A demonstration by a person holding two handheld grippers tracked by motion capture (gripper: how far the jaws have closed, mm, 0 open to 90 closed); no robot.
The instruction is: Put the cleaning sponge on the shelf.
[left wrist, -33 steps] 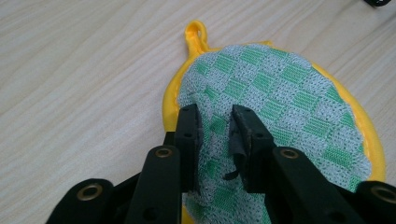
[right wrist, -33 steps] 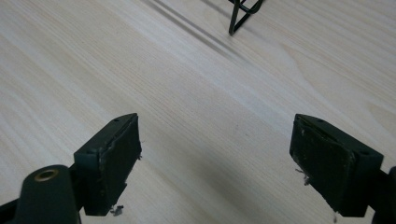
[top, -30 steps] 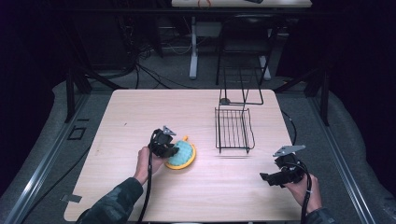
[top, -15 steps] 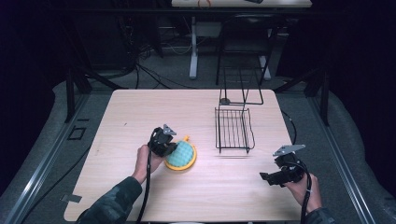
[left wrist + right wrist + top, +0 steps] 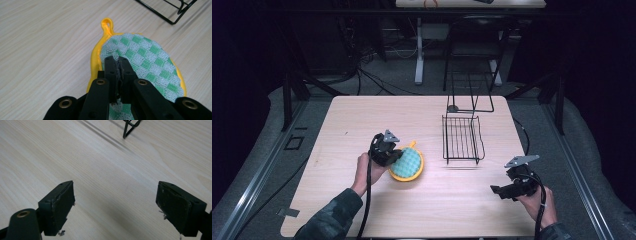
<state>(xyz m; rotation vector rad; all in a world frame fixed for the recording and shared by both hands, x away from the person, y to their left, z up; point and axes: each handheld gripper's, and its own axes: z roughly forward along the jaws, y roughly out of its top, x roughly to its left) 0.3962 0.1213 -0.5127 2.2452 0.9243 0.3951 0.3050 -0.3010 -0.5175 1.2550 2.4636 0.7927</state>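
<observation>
A round pot holder (image 5: pixel 410 164), green-and-white checked with a yellow rim and a yellow loop, lies left of the table's middle. My left gripper (image 5: pixel 396 157) is shut on its near edge. In the left gripper view the two black jaws (image 5: pixel 119 61) pinch a fold of the checked cloth (image 5: pixel 150 67), and the loop (image 5: pixel 107 25) points away from me. My right gripper (image 5: pixel 495 190) hovers low near the table's front right, held by a hand. Its pads (image 5: pixel 60 207) stand wide apart over bare wood, with nothing between them (image 5: pixel 122 202).
A black wire rack (image 5: pixel 462 139) lies right of the table's middle, and a taller wire stand (image 5: pixel 469 95) rises behind it. One corner of the rack (image 5: pixel 172 12) is just beyond the pot holder. The wooden table (image 5: pixel 362 120) ends close behind the right hand.
My left gripper has risen a little and drawn up the pot holder's edge. The right gripper has stayed where it was.
</observation>
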